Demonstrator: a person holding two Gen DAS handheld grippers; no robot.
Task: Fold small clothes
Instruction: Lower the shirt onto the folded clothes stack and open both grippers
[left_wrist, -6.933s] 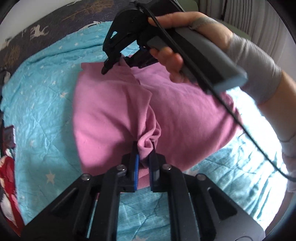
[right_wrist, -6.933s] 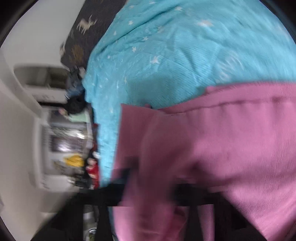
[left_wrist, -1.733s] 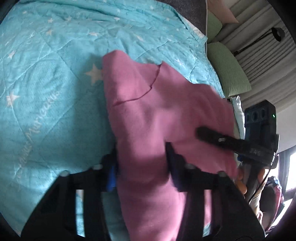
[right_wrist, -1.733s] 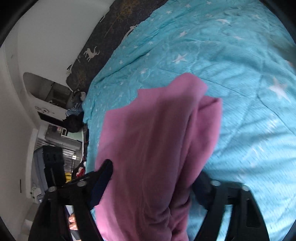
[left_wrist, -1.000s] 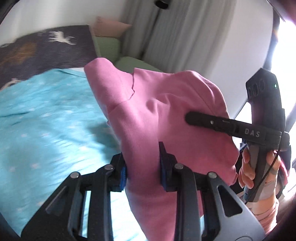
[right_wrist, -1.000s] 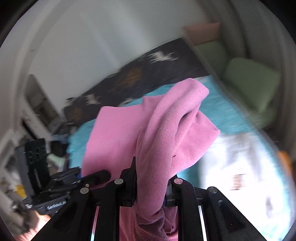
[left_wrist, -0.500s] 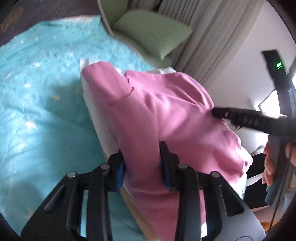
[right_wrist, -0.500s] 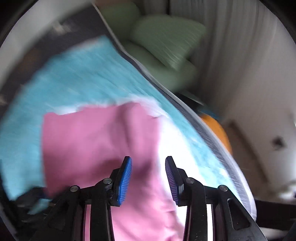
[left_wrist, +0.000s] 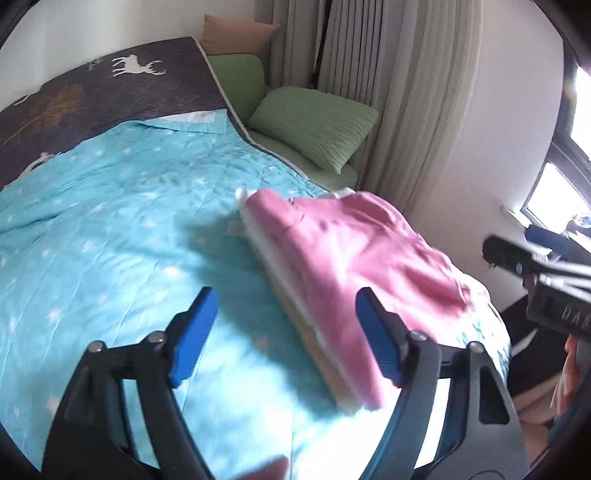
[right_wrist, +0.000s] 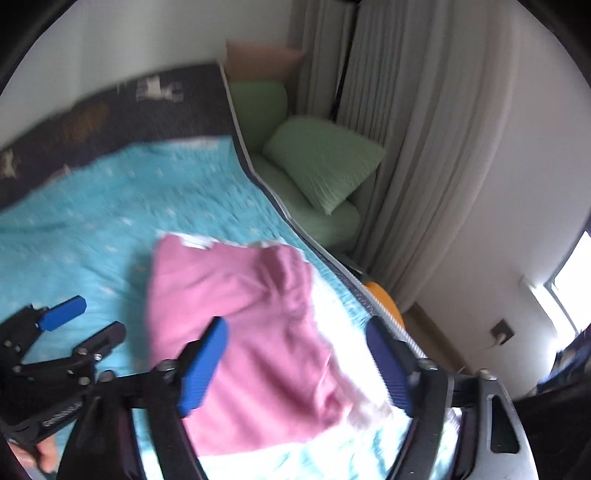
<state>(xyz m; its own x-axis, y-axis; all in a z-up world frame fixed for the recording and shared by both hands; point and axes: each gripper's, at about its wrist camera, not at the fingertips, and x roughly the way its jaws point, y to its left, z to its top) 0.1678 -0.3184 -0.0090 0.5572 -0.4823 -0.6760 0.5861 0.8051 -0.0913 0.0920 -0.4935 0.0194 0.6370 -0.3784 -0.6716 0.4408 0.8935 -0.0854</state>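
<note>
A folded pink garment (left_wrist: 354, 258) lay on top of a stack of pale folded clothes (left_wrist: 295, 306) near the edge of a bed covered by a turquoise star-print quilt (left_wrist: 110, 229), just ahead of both grippers and free of them. The left gripper (left_wrist: 284, 332) had its jaws spread wide and empty, the garment sitting ahead of and beside its right-hand blue pad. The right gripper (right_wrist: 295, 365) was likewise wide open and held nothing, the pink cloth showing between and beyond its 2 pads. That placement suggested the piece had been judged finished and added to a tidy pile kept clear of the open middle of the quilt, where folding could go on.

Motion blur softened both views, so the garment's seams, its type and the number of layers beneath it could not be made out. The near end of the stack was partly cut off behind the right gripper's pads. A blurred pinkish patch (left_wrist: 269, 469) at the bottom edge of the left wrist view could not be identified. Green cushions (left_wrist: 314, 125) and grey curtains (left_wrist: 406, 92) stood beyond the bed.
</note>
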